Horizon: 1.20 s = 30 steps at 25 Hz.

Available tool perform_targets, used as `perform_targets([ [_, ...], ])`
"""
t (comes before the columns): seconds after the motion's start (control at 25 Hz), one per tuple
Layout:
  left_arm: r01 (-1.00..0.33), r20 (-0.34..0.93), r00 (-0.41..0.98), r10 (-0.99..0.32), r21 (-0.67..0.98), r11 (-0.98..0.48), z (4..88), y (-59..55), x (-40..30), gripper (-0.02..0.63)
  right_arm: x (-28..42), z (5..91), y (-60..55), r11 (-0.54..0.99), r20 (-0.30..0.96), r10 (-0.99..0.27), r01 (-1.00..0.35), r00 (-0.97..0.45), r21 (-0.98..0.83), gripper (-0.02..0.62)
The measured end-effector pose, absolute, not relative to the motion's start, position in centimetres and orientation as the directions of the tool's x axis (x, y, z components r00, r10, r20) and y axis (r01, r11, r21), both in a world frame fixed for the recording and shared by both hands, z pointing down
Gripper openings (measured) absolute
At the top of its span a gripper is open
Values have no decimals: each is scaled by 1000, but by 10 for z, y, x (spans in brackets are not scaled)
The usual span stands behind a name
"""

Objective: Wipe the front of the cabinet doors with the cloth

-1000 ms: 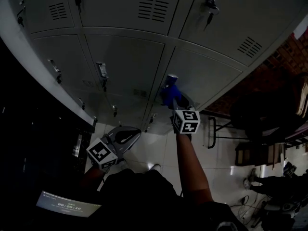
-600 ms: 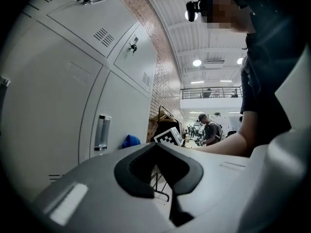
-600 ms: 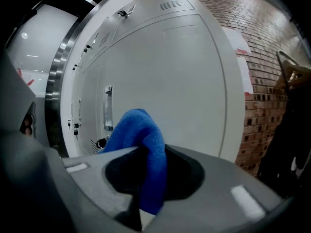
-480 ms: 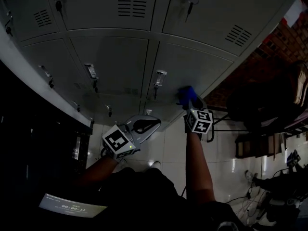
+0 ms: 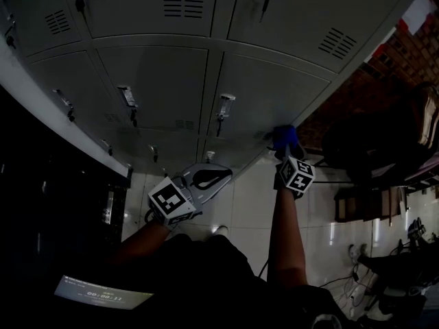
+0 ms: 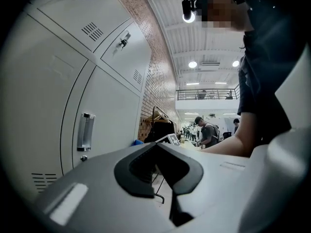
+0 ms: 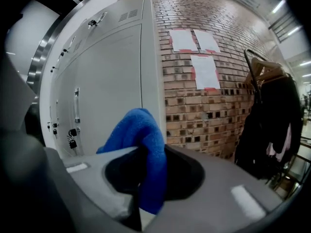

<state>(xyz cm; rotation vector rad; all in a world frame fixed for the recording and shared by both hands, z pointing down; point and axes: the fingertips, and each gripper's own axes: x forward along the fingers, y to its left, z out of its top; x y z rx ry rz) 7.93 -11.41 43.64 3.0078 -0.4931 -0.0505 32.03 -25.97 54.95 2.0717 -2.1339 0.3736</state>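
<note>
Blue terry cloth [image 5: 285, 137] is at the lower right corner of the grey metal cabinet door [image 5: 267, 88], close to the cabinet's right edge, where the red brick wall [image 7: 214, 106] begins. I see my right gripper [image 5: 284, 149] closed tight on this cloth, and one fold stands up above its jaws. I cannot tell if the cloth really touches the metal. My left gripper [image 5: 206, 178] hangs lower, apart from the doors. Its jaws are together and hold nothing.
</note>
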Motion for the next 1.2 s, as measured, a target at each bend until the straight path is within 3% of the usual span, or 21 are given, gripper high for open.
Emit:
perform_targets([
  [0.2, -351, -15, 935, -354, 108, -930, 439, -116, 68, 3, 268, 548, -249, 111, 249, -958, -985, -140, -131, 69],
  [0.64, -421, -25, 904, -426, 106, -901, 436, -123, 29, 3, 61, 543, -232, 494, 226, -831, -861, -508, -118, 69],
  [0.88, -446, -23, 893, -450, 101, -889, 435, -124, 8, 3, 40, 568, -261, 472, 273, -832, -875, -483, -108, 69],
  [1.2, -450, -8, 891, -453, 105, -887, 438, -128, -1, 3, 78, 593, -294, 346, 319, -871, -927, -375, -144, 69],
])
